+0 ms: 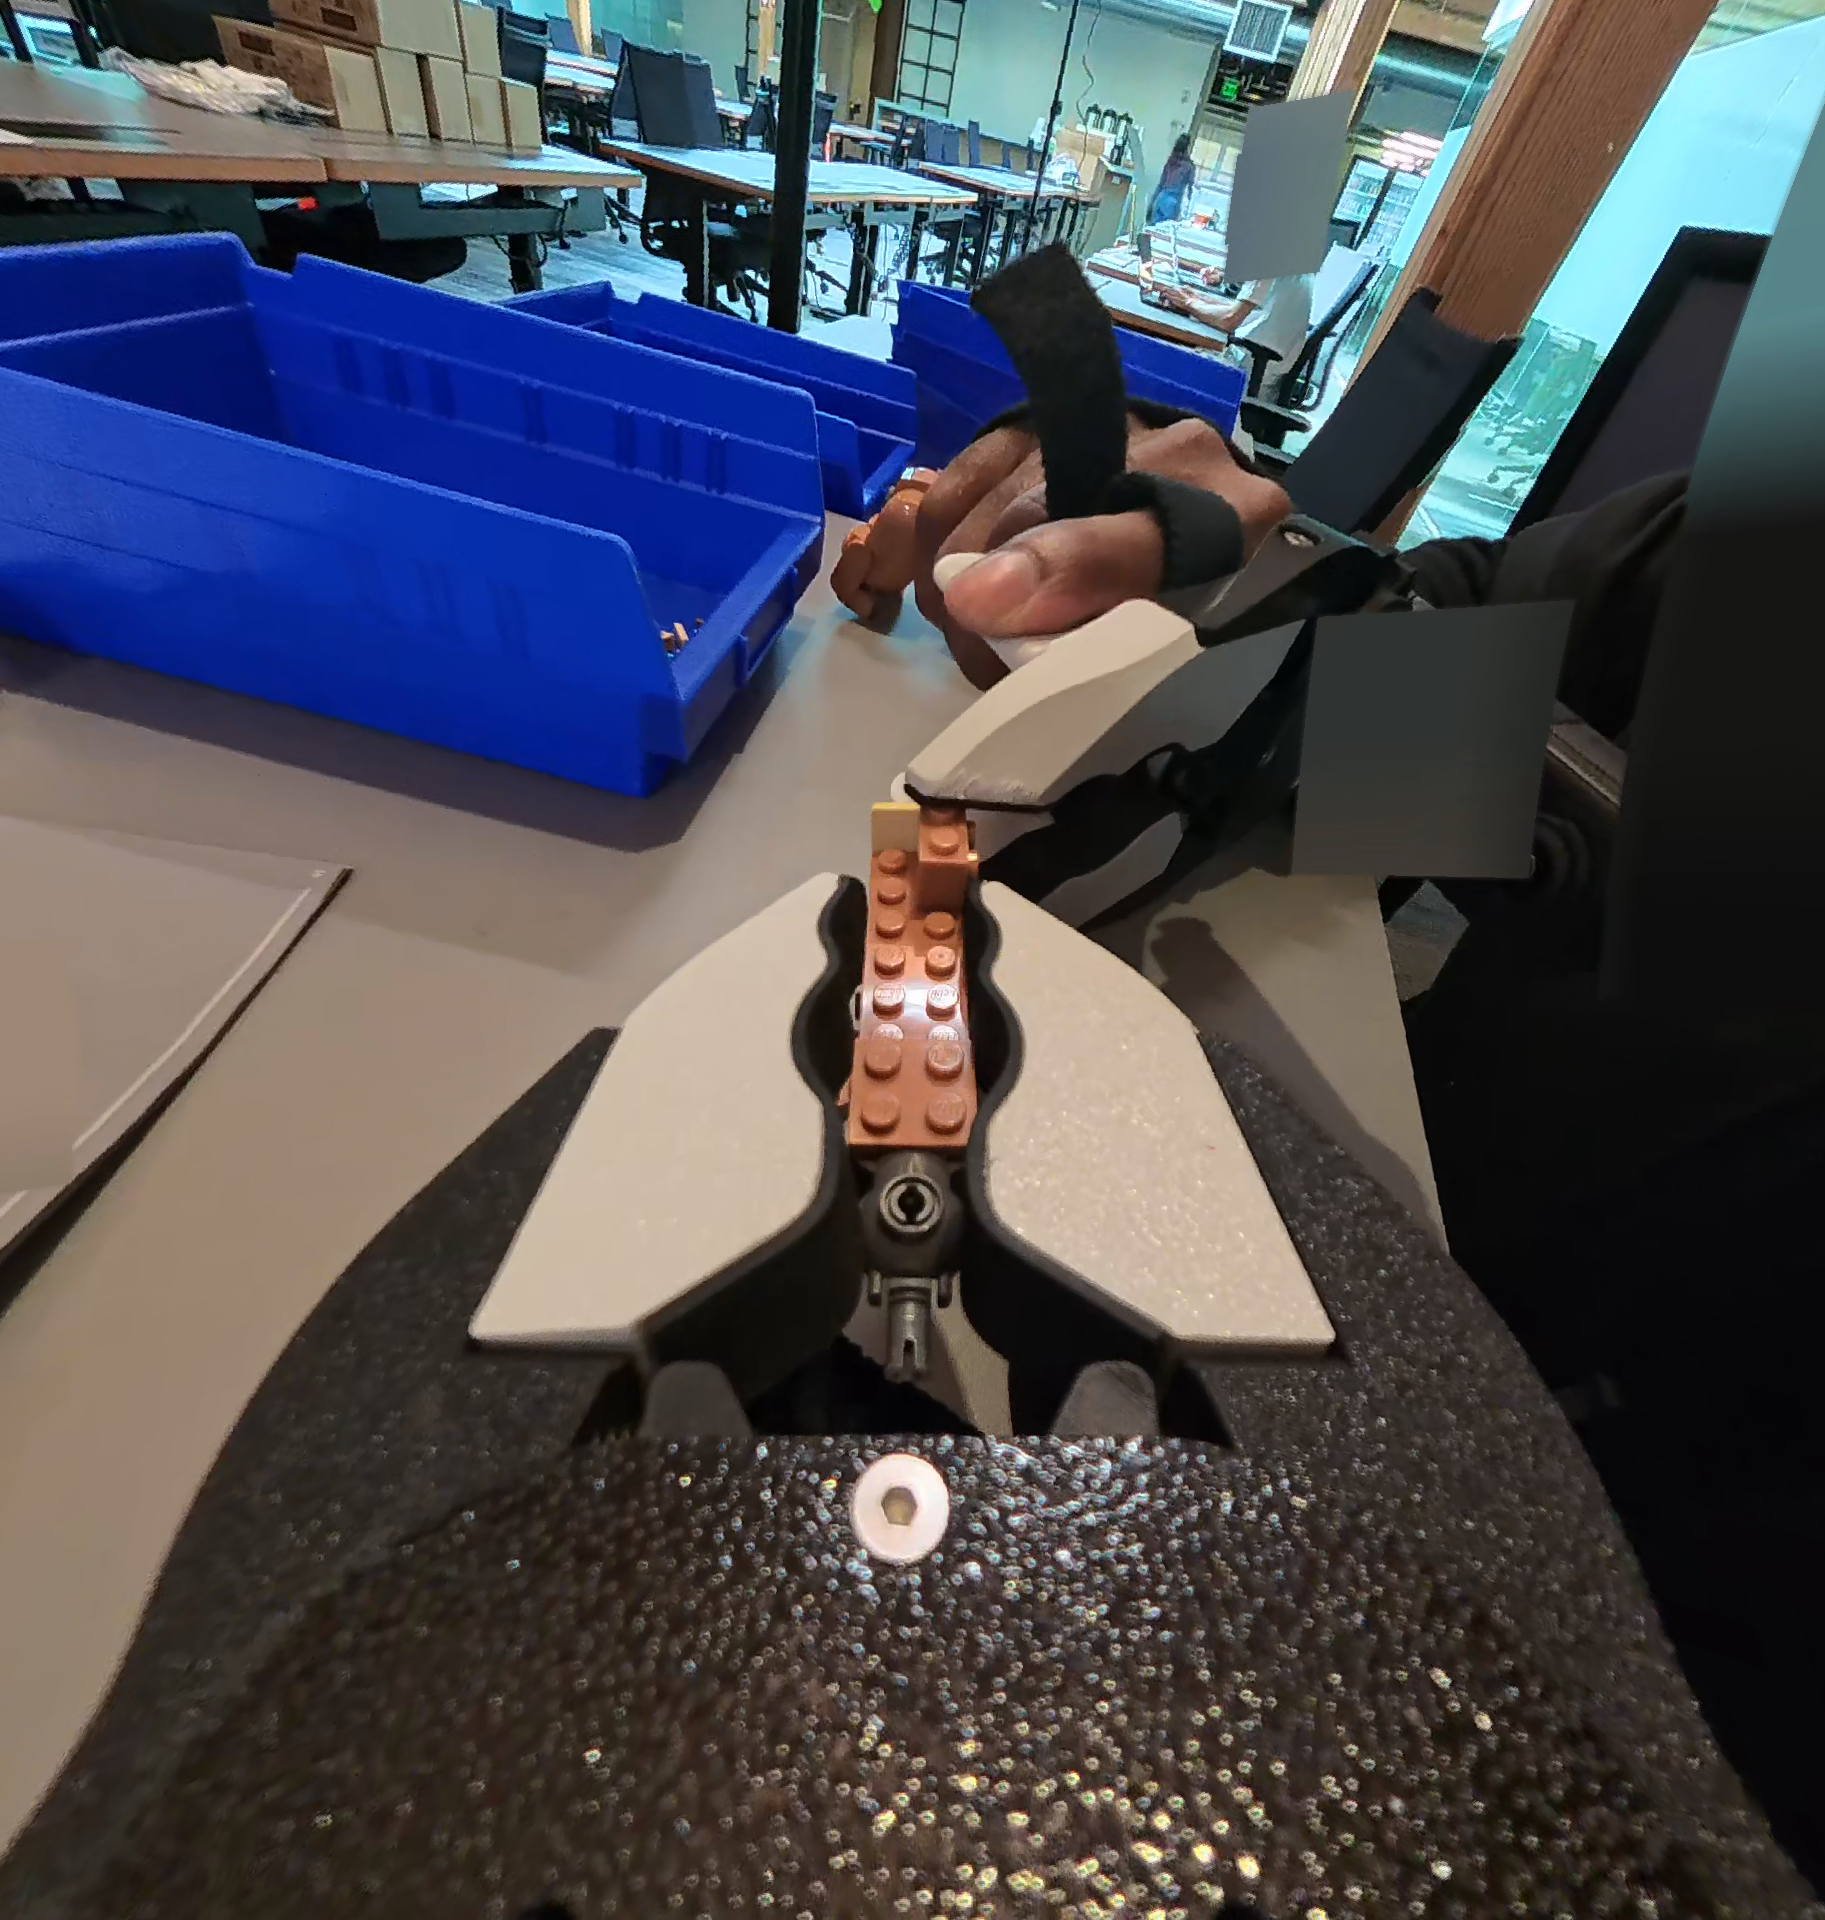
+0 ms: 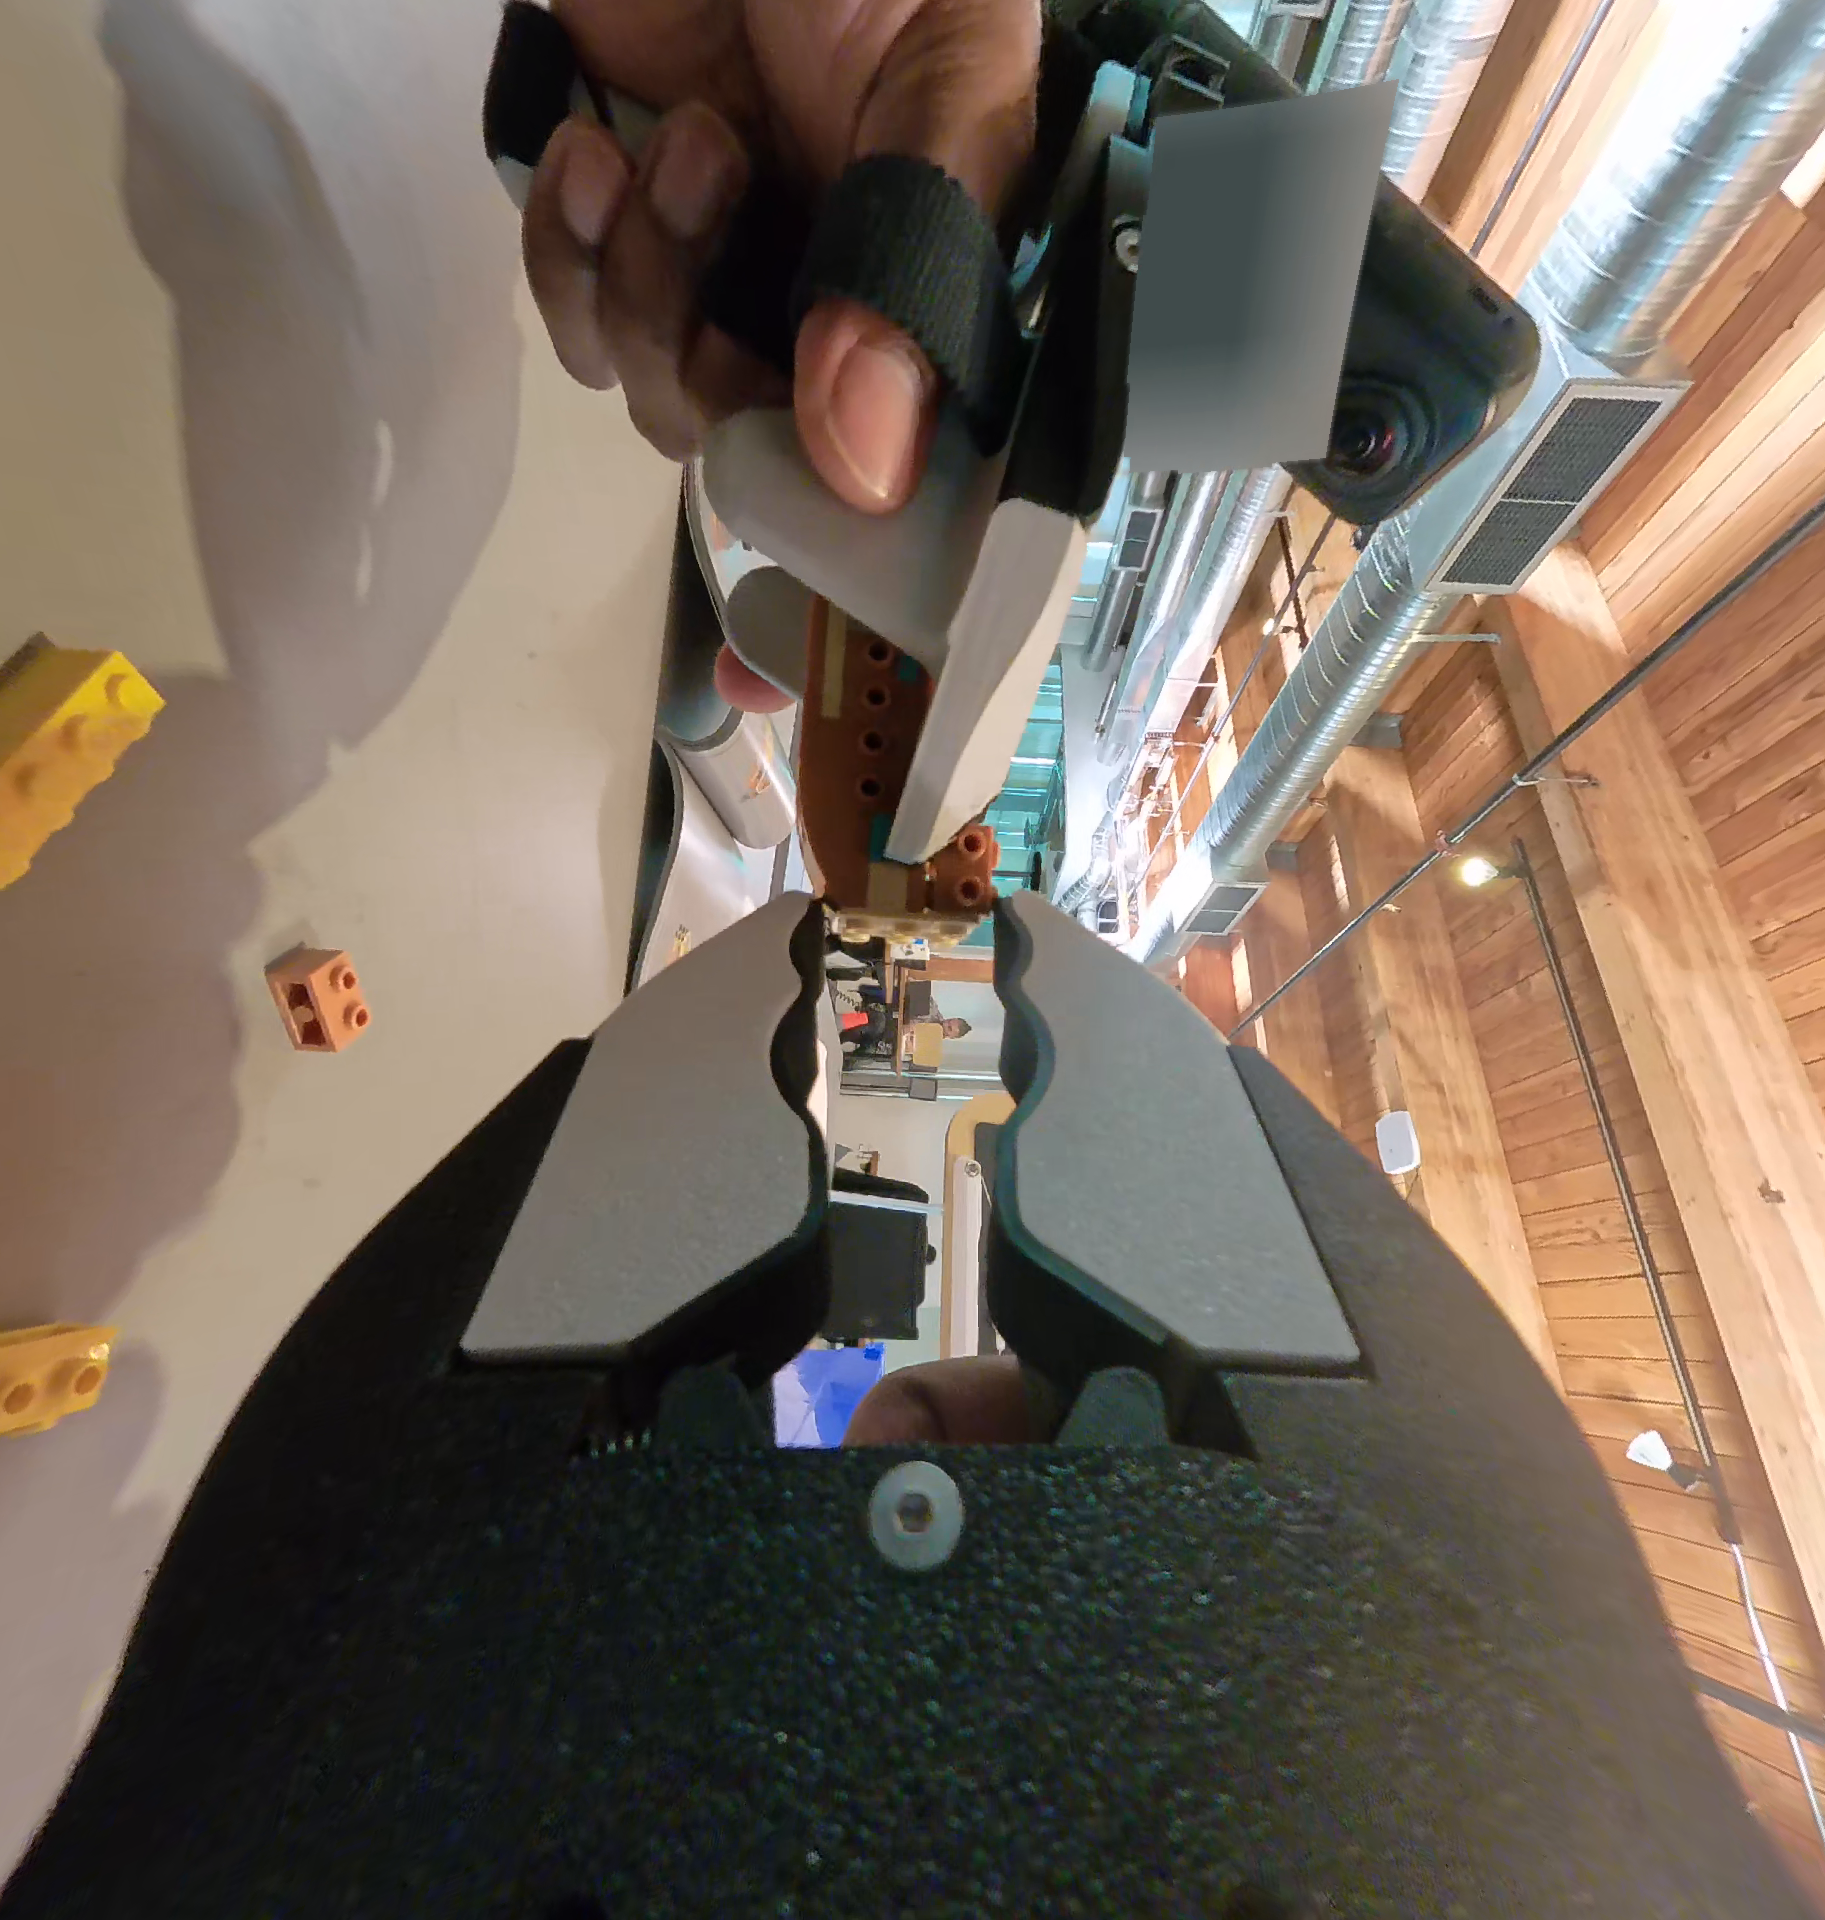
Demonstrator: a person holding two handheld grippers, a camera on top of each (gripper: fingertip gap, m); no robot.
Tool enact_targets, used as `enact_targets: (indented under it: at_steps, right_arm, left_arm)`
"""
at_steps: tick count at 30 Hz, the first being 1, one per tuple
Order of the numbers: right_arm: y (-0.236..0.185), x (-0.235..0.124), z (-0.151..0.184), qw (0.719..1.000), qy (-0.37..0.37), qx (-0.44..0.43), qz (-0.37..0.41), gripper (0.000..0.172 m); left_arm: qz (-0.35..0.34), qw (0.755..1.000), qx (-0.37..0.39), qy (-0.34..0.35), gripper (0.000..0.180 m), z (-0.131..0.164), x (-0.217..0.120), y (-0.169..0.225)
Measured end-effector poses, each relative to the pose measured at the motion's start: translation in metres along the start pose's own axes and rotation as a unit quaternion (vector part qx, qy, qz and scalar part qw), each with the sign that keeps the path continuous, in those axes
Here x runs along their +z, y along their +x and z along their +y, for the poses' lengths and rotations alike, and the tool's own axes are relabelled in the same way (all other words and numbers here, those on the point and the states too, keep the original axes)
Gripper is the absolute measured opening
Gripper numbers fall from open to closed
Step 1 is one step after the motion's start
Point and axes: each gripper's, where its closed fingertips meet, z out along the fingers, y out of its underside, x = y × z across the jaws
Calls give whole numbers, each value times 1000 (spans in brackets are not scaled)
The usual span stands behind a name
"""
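My left gripper (image 1: 908,894) is shut on a long brown studded brick assembly (image 1: 913,1039), which it holds above the grey table (image 1: 472,935). A tan plate (image 1: 892,831) and a small brown brick (image 1: 949,847) sit at the assembly's far end. My right gripper (image 2: 908,920) comes from the right side. Its fingertips (image 1: 949,795) close on that end, across the tan plate (image 2: 903,920) and the brown brick (image 2: 965,868). The left gripper also shows in the right wrist view (image 2: 856,748), with a hand (image 2: 783,208) holding it.
Blue bins (image 1: 368,540) stand on the table at the back left. A brown brick figure (image 1: 877,551) lies by the hand (image 1: 1043,561). A grey sheet (image 1: 108,987) lies at the left. Two yellow bricks (image 2: 35,769) (image 2: 25,1382) and a small brown brick (image 2: 321,997) lie on the table. The grippers are tip to tip, or close to it.
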Motion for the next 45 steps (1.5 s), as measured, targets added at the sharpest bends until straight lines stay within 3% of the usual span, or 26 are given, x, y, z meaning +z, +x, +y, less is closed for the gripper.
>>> enact_targets:
  at_steps: [18,27,33,45]
  right_arm:
    - [8,-3,-3,998,26,50,0,39]
    - [4,-5,-15,988,67,123,-69,54]
    - [-3,-3,-14,989,52,113,-79,36]
    - [-6,-2,-11,986,44,123,-102,34]
  left_arm:
    - [20,1000,23,6,18,-5,-1,9]
    - [34,999,22,-16,18,0,2,14]
    - [33,999,10,-21,18,0,3,13]
    - [38,997,-59,-29,17,2,5,12]
